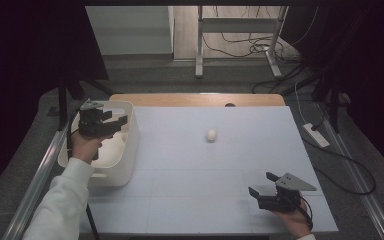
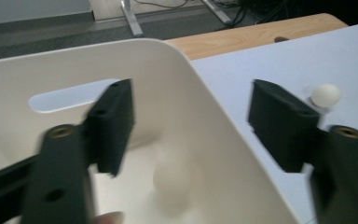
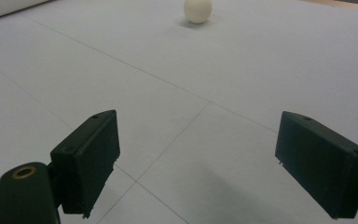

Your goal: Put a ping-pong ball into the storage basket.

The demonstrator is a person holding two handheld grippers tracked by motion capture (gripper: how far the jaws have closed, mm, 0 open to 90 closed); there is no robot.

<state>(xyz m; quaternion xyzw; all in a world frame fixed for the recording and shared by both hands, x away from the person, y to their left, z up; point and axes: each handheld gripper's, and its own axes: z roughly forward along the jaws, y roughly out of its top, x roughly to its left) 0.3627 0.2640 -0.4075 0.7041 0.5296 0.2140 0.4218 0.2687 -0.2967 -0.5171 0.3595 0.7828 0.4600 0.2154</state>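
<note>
The left hand-held gripper hangs over the white bin, jaws apart and gripping nothing; a blurred pale ball shows between them, inside the bin, apparently dropping. Landing hard, it could bounce off the wall and out over the rim. A second ball sits on the surface, well apart from the bin. The right hand-held gripper rests near the front edge, jaws wide and empty, aimed at that ball. A fast or off-centre close would nudge it into a roll toward the far edge
</note>
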